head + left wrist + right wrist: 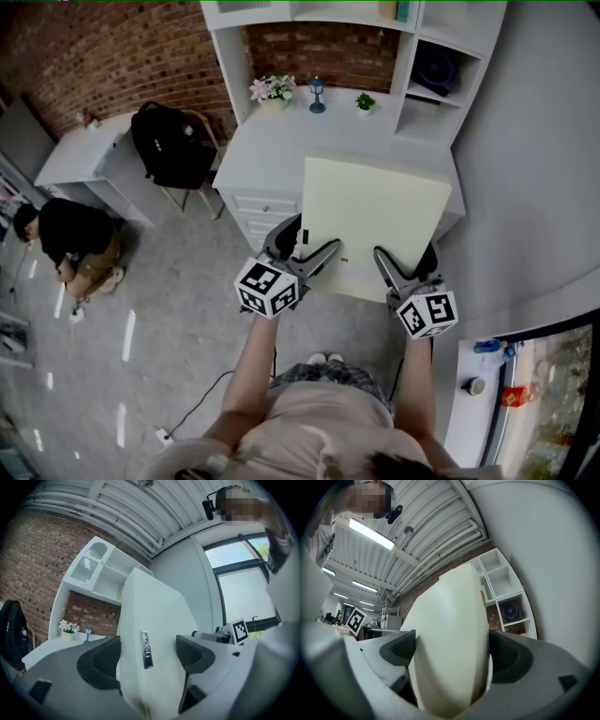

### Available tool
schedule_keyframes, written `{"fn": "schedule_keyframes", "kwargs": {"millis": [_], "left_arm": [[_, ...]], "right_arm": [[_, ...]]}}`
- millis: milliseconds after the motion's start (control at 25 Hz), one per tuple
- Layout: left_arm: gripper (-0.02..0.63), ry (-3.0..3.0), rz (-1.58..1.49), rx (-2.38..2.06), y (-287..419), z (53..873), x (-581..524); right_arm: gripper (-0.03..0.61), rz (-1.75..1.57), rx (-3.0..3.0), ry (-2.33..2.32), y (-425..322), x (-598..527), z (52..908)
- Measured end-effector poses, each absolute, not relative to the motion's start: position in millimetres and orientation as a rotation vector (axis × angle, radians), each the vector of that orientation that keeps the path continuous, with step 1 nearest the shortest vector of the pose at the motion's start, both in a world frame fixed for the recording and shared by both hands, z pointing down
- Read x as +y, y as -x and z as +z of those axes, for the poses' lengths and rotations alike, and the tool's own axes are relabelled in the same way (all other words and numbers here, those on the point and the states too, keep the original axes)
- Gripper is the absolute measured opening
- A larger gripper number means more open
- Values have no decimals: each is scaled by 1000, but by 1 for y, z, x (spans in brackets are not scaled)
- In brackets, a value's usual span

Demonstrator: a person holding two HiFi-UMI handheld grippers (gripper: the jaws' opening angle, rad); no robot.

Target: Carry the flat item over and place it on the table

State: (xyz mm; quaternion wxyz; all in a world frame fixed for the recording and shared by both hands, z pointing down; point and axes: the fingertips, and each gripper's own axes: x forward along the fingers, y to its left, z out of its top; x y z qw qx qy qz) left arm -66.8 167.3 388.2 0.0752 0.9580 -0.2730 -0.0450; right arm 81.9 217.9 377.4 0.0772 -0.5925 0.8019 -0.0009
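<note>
We pinch the flat panel [375,220] by its near edge in the left gripper [309,246] and the right gripper [405,261], spaced apart for balance, with the desk [267,159] ahead.

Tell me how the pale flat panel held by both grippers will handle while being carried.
Probably stiff: the panel juts out from the left gripper and right gripper with straight edges and no sag. Likely light enough for edge grips, yet its broad face, held only along one edge, could lever and twist. Its smooth surface may slip in the grip.
</note>
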Motion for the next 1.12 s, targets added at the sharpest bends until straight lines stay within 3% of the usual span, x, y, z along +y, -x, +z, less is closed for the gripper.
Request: {"fn": "schedule_keyframes", "kwargs": {"millis": [600,1120], "left_arm": [[356,-2862,-111,-767,55,400,116],[356,-2844,-82,-790,24,413,-4]], "right_arm": [[491,-38,2380,1820,-91,171,388],[491,-67,2387,1808,-123,49,402]]}}
